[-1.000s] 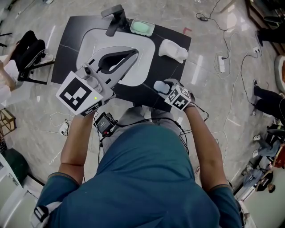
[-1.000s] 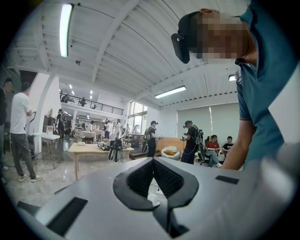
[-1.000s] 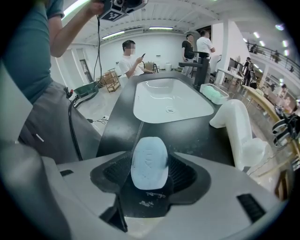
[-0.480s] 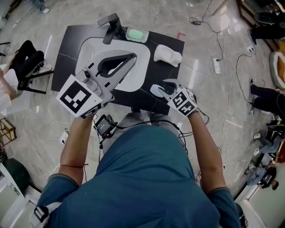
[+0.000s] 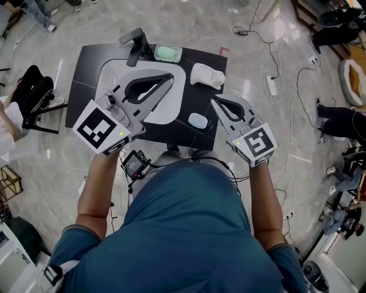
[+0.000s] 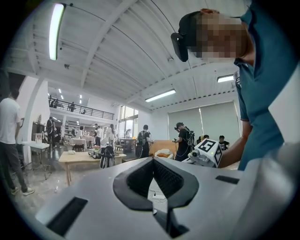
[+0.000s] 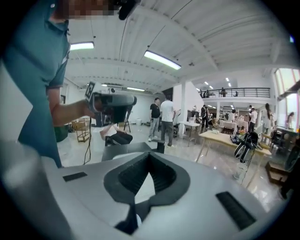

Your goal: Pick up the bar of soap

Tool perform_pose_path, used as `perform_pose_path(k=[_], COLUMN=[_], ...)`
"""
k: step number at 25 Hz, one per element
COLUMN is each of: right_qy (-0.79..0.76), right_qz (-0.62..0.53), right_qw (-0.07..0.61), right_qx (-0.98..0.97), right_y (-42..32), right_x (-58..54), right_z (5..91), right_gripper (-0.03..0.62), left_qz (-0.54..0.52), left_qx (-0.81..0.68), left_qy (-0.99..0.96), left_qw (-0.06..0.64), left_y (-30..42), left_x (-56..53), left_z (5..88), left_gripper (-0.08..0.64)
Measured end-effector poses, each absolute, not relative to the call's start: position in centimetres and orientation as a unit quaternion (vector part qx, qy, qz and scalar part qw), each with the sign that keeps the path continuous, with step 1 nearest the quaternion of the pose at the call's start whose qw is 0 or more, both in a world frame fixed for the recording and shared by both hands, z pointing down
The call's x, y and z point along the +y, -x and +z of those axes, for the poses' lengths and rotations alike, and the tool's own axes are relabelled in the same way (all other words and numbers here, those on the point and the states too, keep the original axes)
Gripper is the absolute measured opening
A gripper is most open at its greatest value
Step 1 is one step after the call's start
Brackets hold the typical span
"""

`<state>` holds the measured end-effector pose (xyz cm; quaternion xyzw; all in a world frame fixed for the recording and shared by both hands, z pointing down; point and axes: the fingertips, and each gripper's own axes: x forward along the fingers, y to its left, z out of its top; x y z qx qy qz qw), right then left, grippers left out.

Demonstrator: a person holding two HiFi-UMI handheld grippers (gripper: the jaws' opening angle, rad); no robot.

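Head view hides the near edge of the black tabletop (image 5: 86, 68) behind the person's teal shirt (image 5: 189, 229). The left gripper (image 5: 170, 76) hangs over the white basin (image 5: 174, 111) and covers much of its middle. Its 2 jaws are pressed together with nothing between them, and the left gripper view shows the same. The right gripper (image 5: 214, 99) is held above the table's right edge. Its jaws have just been closing and now meet on nothing. Through their loop in the right gripper view only a white patch shows, too blurred to name.

The bar of soap (image 5: 198, 121), a pale oval, lies flat on the black top toward the near right corner. It is just right of the basin, just left of the right gripper, and apart from both grippers.

At the far edge, a green dish (image 5: 168, 53) holds a pale green slab, though what it is cannot be told. A black faucet (image 5: 136, 41) stands to the dish's left. A crumpled white cloth (image 5: 207, 75) lies to its right, on the far side of the soap.

A power strip (image 5: 270, 86) lies on the marble floor (image 5: 189, 17) to the right of the table. At the left, another person's dark-clad legs (image 5: 34, 86) are cut off by the frame.
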<state>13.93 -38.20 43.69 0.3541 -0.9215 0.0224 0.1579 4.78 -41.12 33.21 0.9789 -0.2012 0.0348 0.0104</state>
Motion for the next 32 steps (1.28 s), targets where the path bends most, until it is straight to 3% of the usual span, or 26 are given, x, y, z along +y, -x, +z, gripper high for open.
perform_pose_path(k=[5, 10, 19, 32], right_qy=[-0.379, -0.393, -0.396, -0.394], right_qz=[0.024, 0.006, -0.054, -0.057], right_qw=[0.055, 0.002, 0.002, 0.010], right_qx=[-0.923, -0.920, -0.916, -0.917], right_y=[-15.7, -16.9, -16.3, -15.6], right_x=[-36.6, -35.0, -32.5, -32.7], right_z=[35.7, 29.8, 24.0, 23.7], right_gripper=[0.015, 0.015, 0.014, 0.014], left_qz=[0.032, 0.031, 0.028, 0.024], left_qx=[-0.197, -0.197, -0.196, -0.200], left_qy=[-0.980, -0.980, -0.980, -0.980], left_qw=[0.001, -0.003, -0.009, -0.008], left_y=[-5.5, -5.8, -5.9, -5.3], left_x=[-40.3, -39.8, -39.1, -39.4], left_z=[32.2, 31.7, 31.1, 31.0], left_gripper=[0.003, 0.003, 0.003, 0.003])
